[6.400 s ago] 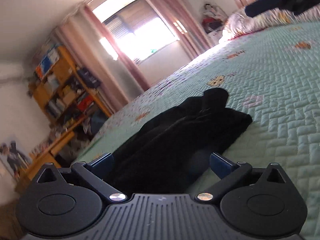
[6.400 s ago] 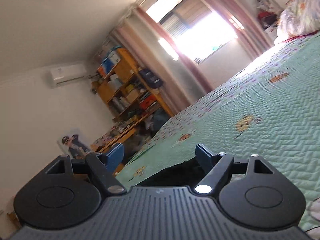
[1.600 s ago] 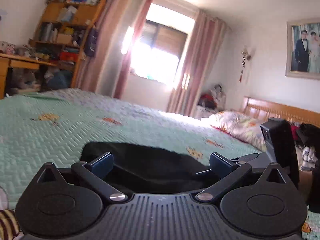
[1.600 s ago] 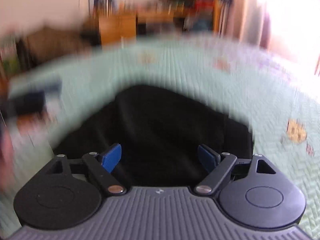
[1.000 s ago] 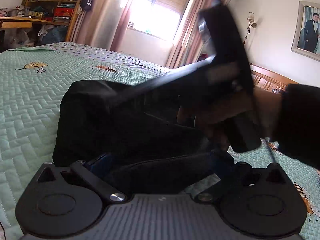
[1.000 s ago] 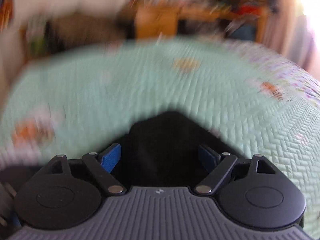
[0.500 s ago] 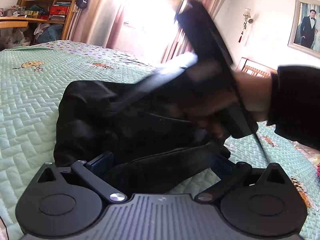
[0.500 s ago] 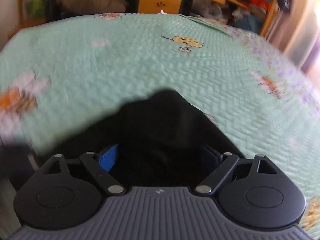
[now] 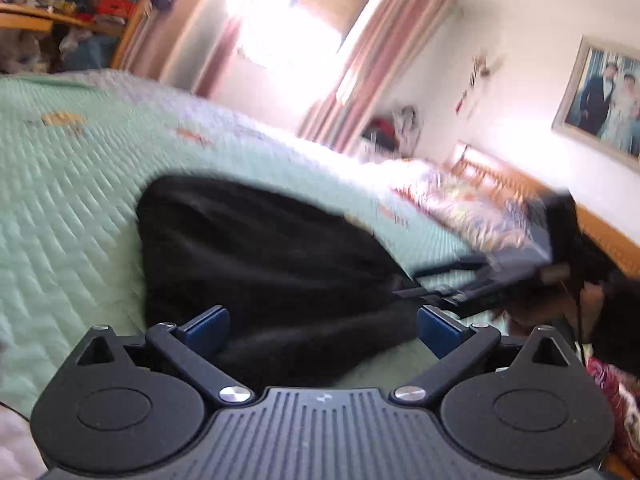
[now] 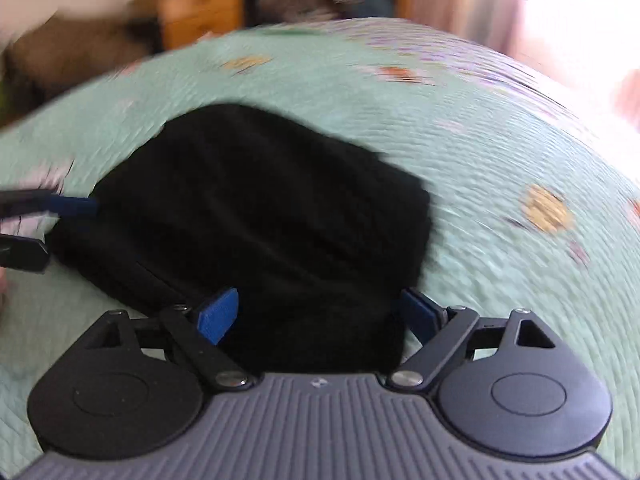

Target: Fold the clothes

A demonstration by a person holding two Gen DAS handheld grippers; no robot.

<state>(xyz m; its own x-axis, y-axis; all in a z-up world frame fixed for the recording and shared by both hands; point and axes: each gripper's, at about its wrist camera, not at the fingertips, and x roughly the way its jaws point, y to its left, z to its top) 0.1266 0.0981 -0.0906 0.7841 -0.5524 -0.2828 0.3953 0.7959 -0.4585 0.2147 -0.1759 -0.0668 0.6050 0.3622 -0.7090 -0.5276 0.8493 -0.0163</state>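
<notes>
A black garment [image 9: 260,264] lies folded in a thick bundle on the green quilted bedspread [image 9: 68,184]. My left gripper [image 9: 324,330] is open at its near edge, and the cloth shows between the blue pads without being pinched. In the right wrist view the same garment [image 10: 260,216] spreads ahead of my open right gripper [image 10: 320,316], whose pads straddle its near end. The left gripper's fingers [image 10: 72,205] stand apart at the bundle's left edge there. The right gripper [image 9: 480,280] shows blurred at the bundle's right side in the left wrist view.
The bed runs to a wooden headboard [image 9: 600,232] with a floral pillow [image 9: 460,204] in front of it. A wooden desk [image 10: 208,4] stands beyond the far edge of the bed. A window with pink curtains [image 9: 360,68] is behind it.
The right gripper and hand, which lay across the garment in the left wrist view, have drawn off to the right. The garment now lies flatter, and both views are blurred by motion.
</notes>
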